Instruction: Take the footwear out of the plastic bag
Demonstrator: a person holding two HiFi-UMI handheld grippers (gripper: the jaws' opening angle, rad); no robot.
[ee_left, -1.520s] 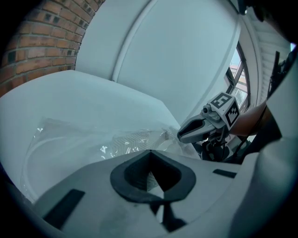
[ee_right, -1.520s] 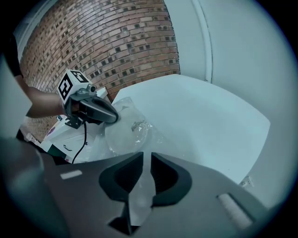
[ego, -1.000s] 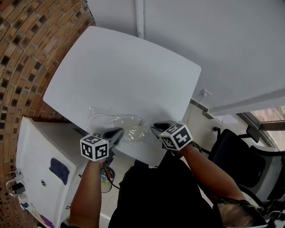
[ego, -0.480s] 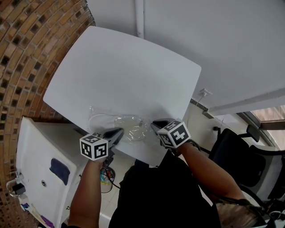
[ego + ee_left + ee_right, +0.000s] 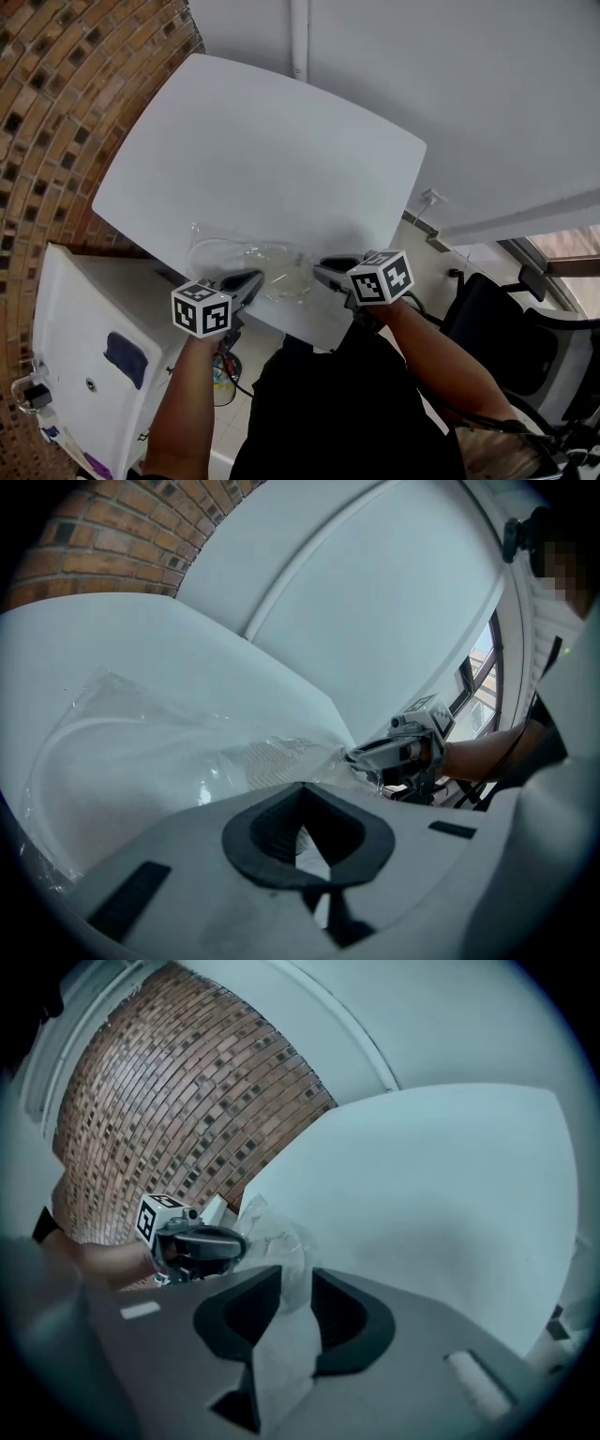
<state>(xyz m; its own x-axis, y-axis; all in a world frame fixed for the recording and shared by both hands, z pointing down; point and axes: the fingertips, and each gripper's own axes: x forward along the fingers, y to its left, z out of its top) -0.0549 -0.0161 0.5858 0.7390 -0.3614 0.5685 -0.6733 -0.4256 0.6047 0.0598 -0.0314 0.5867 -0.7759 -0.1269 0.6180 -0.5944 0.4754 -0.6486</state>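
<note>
A clear plastic bag [image 5: 225, 255] lies at the near edge of the white table [image 5: 262, 159], with a white piece of footwear [image 5: 278, 272] inside it. Its ribbed sole [image 5: 267, 761] shows through the film. My left gripper [image 5: 251, 279] is shut on the bag's near left edge. At the bag's right end is my right gripper [image 5: 321, 272]. Its jaws have just been opening and stand apart, with loose bag film [image 5: 281, 1269] between them and no pad pressing on it. Each gripper shows in the other's view: the right gripper [image 5: 361, 755] and the left gripper [image 5: 234, 1241].
A brick wall [image 5: 47, 112] curves along the left. A white cabinet [image 5: 84, 337] stands below the table's near left edge. A black office chair [image 5: 506, 328] is at the right. A white pipe [image 5: 300, 37] runs up the far wall.
The right gripper has rolled, its marker cube turning and rising a little, and its jaws now stand wider. The bag's right end has shifted slightly. The left gripper has stayed put.
</note>
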